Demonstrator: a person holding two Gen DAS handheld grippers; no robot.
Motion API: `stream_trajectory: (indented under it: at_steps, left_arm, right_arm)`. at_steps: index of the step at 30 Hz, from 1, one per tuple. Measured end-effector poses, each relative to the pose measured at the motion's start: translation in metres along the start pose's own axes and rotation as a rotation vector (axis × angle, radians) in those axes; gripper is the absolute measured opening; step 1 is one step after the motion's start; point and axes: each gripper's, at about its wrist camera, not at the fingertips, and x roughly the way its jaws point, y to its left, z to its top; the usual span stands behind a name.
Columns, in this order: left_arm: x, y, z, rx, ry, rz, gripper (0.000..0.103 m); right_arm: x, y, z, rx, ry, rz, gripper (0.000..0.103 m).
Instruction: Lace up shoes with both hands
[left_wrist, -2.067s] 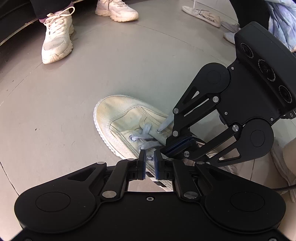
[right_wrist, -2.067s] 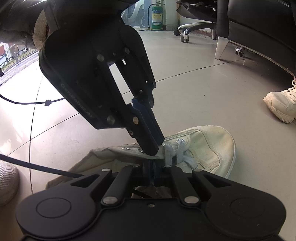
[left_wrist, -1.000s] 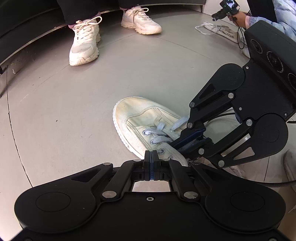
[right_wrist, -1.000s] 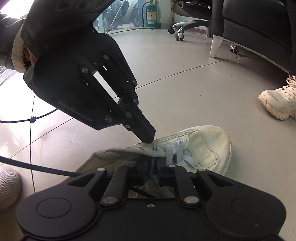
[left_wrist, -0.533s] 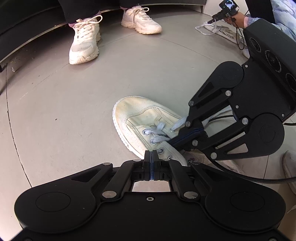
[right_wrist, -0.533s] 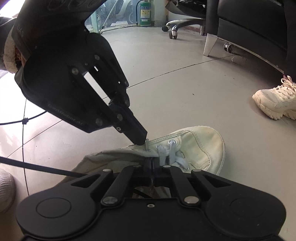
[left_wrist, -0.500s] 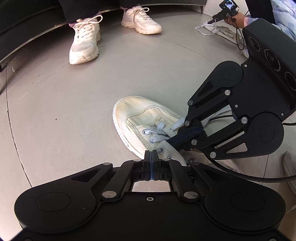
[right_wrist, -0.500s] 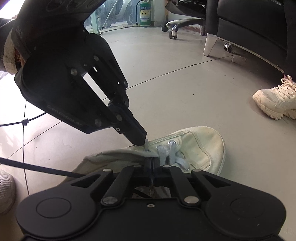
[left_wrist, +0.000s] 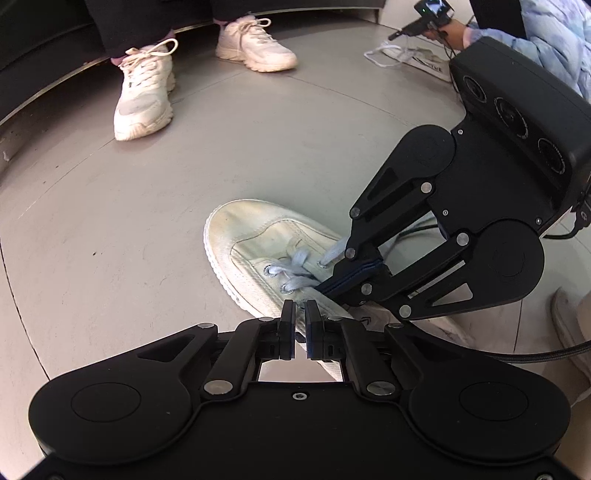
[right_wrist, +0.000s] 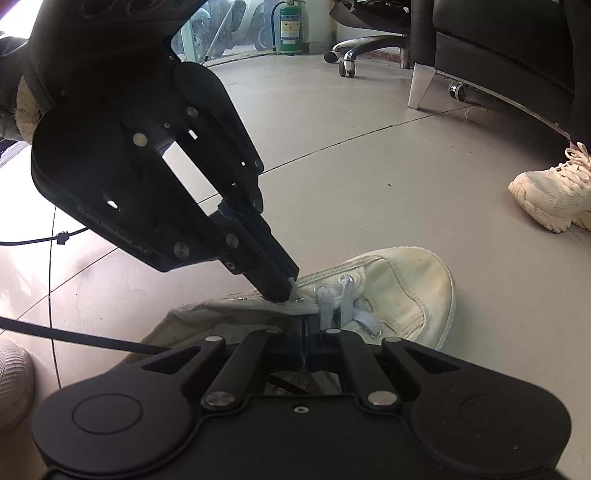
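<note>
A white canvas shoe (left_wrist: 251, 236) (right_wrist: 399, 280) lies on the grey floor with a pale blue lace (left_wrist: 295, 258) (right_wrist: 325, 299) through its front eyelets. My left gripper (left_wrist: 300, 314) (right_wrist: 284, 291) points down at an eyelet on the flap, where the lace tip (right_wrist: 292, 282) sticks up beside its fingertips. Its jaws are opening, and a narrow gap shows between the pads with nothing in it. My right gripper (right_wrist: 304, 325) (left_wrist: 325, 287) is shut at the flap's edge next to the crossed lace. Whether it pinches anything is hidden.
A seated person's white sneakers (left_wrist: 144, 96) (right_wrist: 554, 195) rest on the floor beyond the shoe. Another shoe with loose laces (left_wrist: 417, 61) lies at the far right. A black cable (right_wrist: 92, 338) runs along the floor at the left. A sofa leg (right_wrist: 421, 85) stands behind.
The right gripper's pads closed together at the shoe's flap. The left pads, pressed shut half a second ago, now stand slightly apart. Neither hand has shifted.
</note>
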Motion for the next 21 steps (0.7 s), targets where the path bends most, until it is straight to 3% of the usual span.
stream_trajectory:
  at_steps: [7, 11, 14, 17, 21]
  left_arm:
    - [0.006, 0.000, 0.002, 0.031, 0.007, -0.020, 0.003]
    - [0.007, -0.006, 0.002, 0.056, 0.008, 0.004, 0.003]
    - [0.004, -0.016, 0.001, 0.082, -0.014, 0.064, 0.002]
    - [-0.002, -0.029, -0.004, 0.106, -0.048, 0.140, 0.002]
    - [-0.016, -0.046, -0.007, 0.131, -0.099, 0.273, 0.002]
  right_arm:
    - [0.002, -0.001, -0.002, 0.003, 0.001, 0.006, 0.001]
    - [0.002, -0.001, -0.001, 0.014, 0.003, 0.004, 0.002]
    - [-0.008, -0.001, 0.001, 0.043, 0.000, -0.001, 0.006]
    - [-0.032, 0.012, 0.000, 0.039, -0.027, -0.013, 0.018]
    - [-0.043, 0.038, -0.003, -0.035, -0.005, -0.023, 0.018]
